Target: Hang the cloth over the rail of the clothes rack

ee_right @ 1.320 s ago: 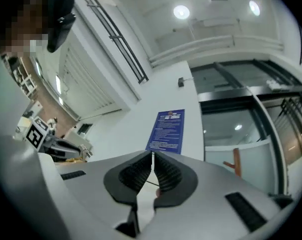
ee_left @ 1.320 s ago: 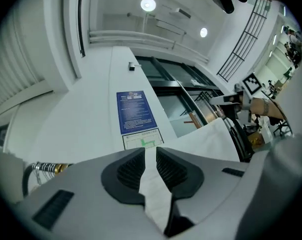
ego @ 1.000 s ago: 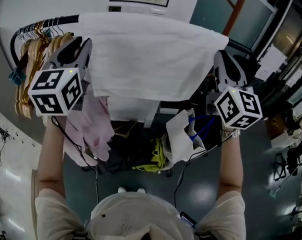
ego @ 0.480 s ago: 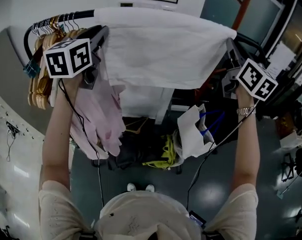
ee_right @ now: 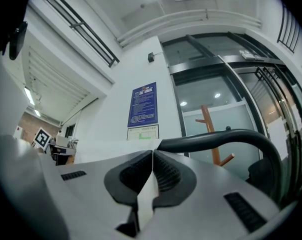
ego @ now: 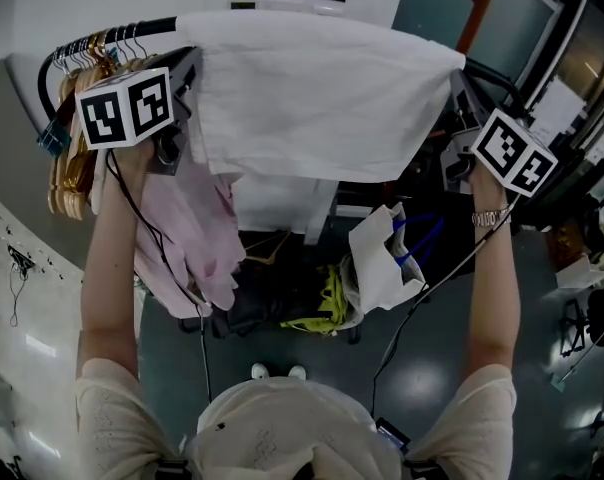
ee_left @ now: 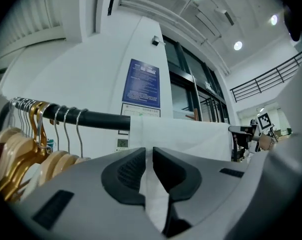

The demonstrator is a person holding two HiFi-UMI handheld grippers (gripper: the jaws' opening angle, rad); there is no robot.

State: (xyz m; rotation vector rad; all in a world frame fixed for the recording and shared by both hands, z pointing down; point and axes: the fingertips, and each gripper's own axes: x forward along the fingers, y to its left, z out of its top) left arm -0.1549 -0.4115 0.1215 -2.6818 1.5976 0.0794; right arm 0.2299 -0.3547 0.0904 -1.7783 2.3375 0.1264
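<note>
A white cloth lies draped over the black rail of the clothes rack, hanging down on my side. My left gripper is shut on the cloth's left edge, and the white fabric shows pinched between its jaws below the rail. My right gripper is shut on the cloth's right edge. In the right gripper view a strip of the cloth runs between the closed jaws, just under the rail's curved end.
Wooden hangers crowd the rail's left end, and a pink garment hangs below my left gripper. Bags and clutter sit on the rack's base. A blue notice hangs on the far wall, beside a wooden coat stand.
Both grippers rose and stretched the cloth over the rail, then eased slightly down; the cloth now lies across the rail with both edges still held.
</note>
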